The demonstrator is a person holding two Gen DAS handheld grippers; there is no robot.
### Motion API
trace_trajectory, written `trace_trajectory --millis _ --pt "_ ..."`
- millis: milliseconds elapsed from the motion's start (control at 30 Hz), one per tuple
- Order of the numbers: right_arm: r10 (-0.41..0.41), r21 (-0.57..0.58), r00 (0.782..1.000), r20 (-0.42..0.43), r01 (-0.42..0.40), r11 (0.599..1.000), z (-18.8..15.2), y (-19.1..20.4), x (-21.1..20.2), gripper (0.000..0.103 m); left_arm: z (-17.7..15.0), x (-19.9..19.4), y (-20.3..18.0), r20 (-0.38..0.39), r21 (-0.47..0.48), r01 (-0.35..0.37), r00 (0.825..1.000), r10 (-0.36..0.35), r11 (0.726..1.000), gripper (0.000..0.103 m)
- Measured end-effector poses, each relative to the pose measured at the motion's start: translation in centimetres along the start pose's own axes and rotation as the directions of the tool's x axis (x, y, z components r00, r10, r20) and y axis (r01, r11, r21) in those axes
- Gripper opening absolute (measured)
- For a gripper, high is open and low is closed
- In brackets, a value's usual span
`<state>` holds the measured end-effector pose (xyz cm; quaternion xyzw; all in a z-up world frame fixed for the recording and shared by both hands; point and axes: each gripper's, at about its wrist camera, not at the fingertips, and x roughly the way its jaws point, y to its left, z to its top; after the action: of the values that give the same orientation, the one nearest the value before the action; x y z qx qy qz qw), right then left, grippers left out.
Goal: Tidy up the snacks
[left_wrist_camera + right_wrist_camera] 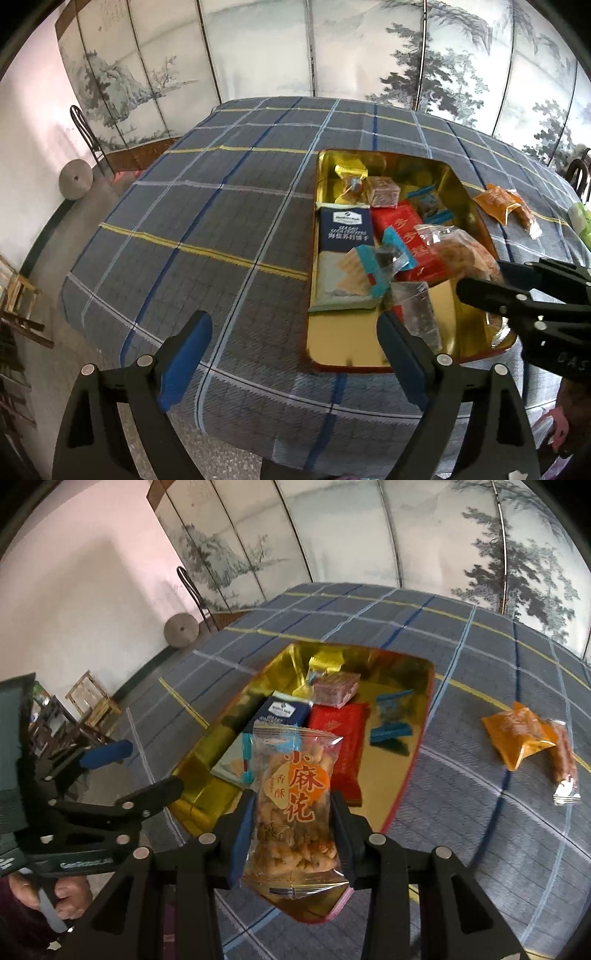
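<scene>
A gold tin tray (pixel 369 354) (pixel 413 686) lies on the plaid tablecloth and holds several snack packs: a navy pack (pixel 343 229) (pixel 284 712), a red pack (pixel 410 236) (pixel 343 734), a yellow pack (pixel 351 177) and small blue-ended packs (pixel 391 716). My right gripper (pixel 291 834) is shut on a clear bag of fried twists (pixel 295 801) (pixel 465 251), held above the tray's near end. My left gripper (pixel 291 350) is open and empty over the cloth at the tray's near left corner. An orange pack (pixel 517 738) (pixel 498 203) and a sausage stick (pixel 563 757) lie on the cloth right of the tray.
A painted folding screen (pixel 332 48) stands behind the table. A chair (pixel 88 136) and a round stone disc (pixel 75 179) sit by the left wall, with wooden stools (pixel 92 701) further along. A person's hand (pixel 48 897) grips the left gripper's handle. A green pack (pixel 580 221) lies at the table's right.
</scene>
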<state>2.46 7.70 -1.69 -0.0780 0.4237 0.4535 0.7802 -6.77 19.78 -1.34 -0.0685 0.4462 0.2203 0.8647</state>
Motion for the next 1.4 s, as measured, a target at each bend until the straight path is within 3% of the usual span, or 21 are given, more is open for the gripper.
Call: trace_trajectory --millis 167,333,433,633,833,967,1233,1400 --pt "0.001 0.000 1.000 -0.015 -0.001 1.000 -0.3 0.2 0.8 0.041 -0.2 0.6 0.6 -0.015 -0.010 0.001 1.000 -0.001 1.000 0.088" --pt "0.014 0.097 0.997 0.077 -0.022 0.995 -0.3 -1.7 -1.6 0.041 -0.3 1.0 0.6 -0.027 -0.017 0.011 1.000 -0.012 1.000 0.088" --pt "-0.040 0.205 0.989 0.145 0.010 0.979 -0.8 -5.3 -4.1 0.045 -0.3 0.9 0.5 -0.025 -0.014 0.021 0.999 -0.022 1.000 0.088" --pt "-0.191 0.370 0.973 0.129 0.131 0.920 -2.3 -13.0 -6.8 0.048 0.3 0.4 -0.8 -0.011 0.022 0.058 0.998 -0.058 0.998 0.088" --pt "-0.295 0.367 0.950 0.106 0.238 0.899 -4.6 -16.2 -9.0 0.048 2.4 -1.0 -3.6 0.034 0.106 0.126 0.991 -0.130 0.986 0.089" --pt "-0.319 0.369 0.942 0.109 0.260 0.893 -4.9 -18.1 -10.0 0.048 3.2 -1.5 -5.8 0.038 0.142 0.150 0.987 -0.156 0.978 0.090" --pt "-0.354 0.327 0.932 0.081 0.311 0.892 -3.6 -21.8 -9.3 0.048 3.9 -1.4 -9.9 0.015 0.211 0.175 0.983 -0.182 0.962 0.090" --pt "-0.352 0.259 0.935 0.049 0.328 0.908 -1.5 -22.9 -6.2 0.048 4.4 -0.9 -11.7 0.000 0.248 0.168 0.985 -0.174 0.954 0.090"
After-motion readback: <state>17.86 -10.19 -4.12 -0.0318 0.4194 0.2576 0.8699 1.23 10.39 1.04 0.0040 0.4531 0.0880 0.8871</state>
